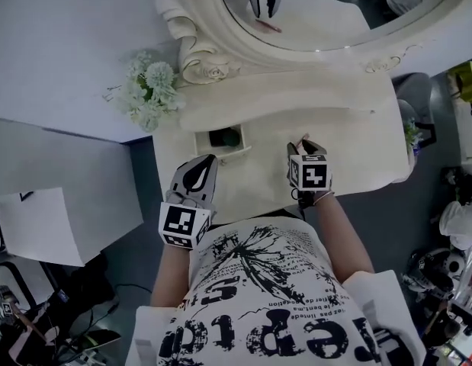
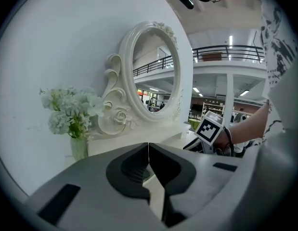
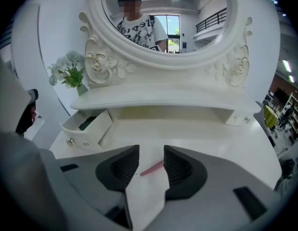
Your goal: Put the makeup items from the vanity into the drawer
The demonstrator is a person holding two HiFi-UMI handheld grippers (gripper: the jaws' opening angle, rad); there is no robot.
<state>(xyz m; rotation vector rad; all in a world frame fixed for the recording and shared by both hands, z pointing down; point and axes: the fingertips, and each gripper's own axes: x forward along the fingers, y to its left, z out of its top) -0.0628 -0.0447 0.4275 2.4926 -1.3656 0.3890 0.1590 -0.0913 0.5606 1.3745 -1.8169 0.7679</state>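
Observation:
A thin pink makeup pencil (image 3: 150, 168) lies slanted on the white vanity top (image 3: 187, 129). My right gripper (image 3: 151, 159) hovers over it with its jaws apart. The pencil sits in the gap, its far end close to the right jaw, and no pad presses on it. In the head view the right gripper (image 1: 306, 151) is at the middle of the vanity. The small drawer (image 3: 84, 131) stands pulled out at the left with a dark green item (image 3: 87, 123) inside. My left gripper (image 2: 148, 161) is shut on nothing and sits near the vanity's front edge, just in front of the drawer (image 1: 223, 142).
An ornate oval mirror (image 1: 319, 14) rises behind a raised shelf (image 3: 163, 100). A vase of white flowers (image 1: 150, 90) stands at the back left beside the mirror's base. A second small drawer knob (image 3: 245, 120) shows at the right. Cluttered floor lies beyond the vanity's sides.

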